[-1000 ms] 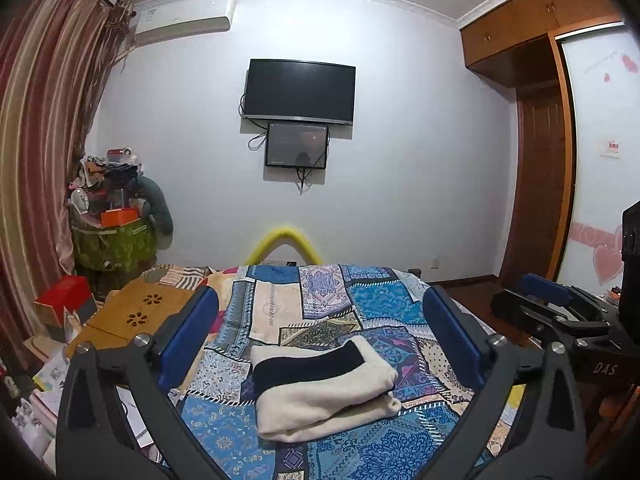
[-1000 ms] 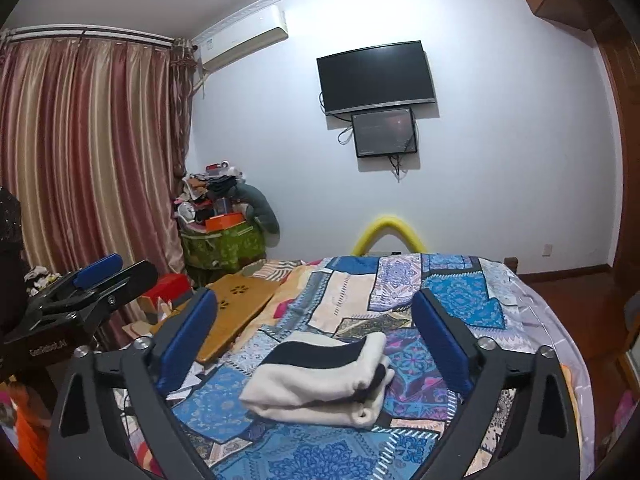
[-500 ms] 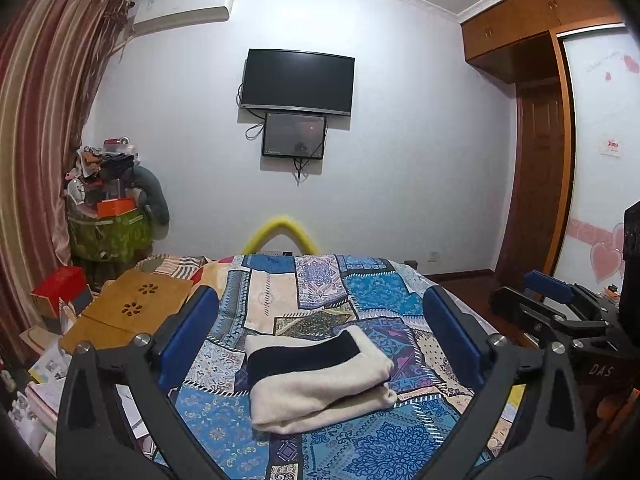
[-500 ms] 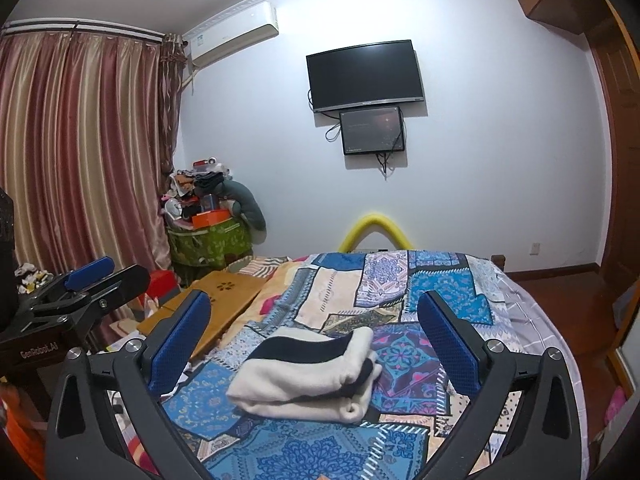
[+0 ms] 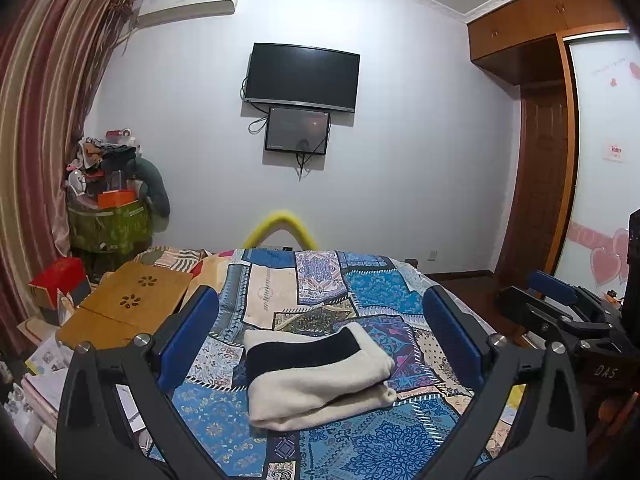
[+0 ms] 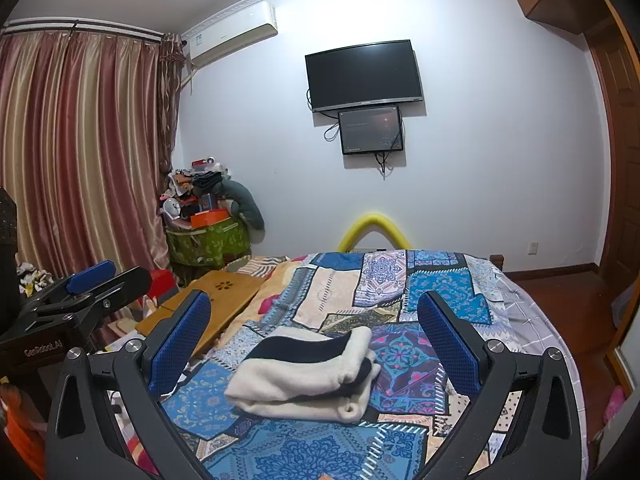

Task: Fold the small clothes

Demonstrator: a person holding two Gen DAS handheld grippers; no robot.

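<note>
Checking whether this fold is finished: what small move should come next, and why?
Probably none on the garment: it lies folded in a compact stack on the patchwork bedspread, and the left gripper and right gripper are open and empty. I would draw both back.

Two fisheye views, each looking forward between a gripper's own pair of black arms with blue-padded fingers, low over a bed covered by a blue patchwork quilt point(image 5: 372, 292), facing the white far wall.

The left wrist view sits to the left and sees the right gripper point(image 5: 560, 300) at its right edge. The right wrist view sits to the right, angled slightly leftward, and sees the left gripper point(image 6: 80, 292) at its left edge.

Both are near a folded cream-and-black garment point(image 5: 316, 376) and share the black wall-mounted television point(image 6: 362, 74), striped pink curtains point(image 6: 80, 140) and yellow padded bed rail point(image 5: 282, 226).
</note>
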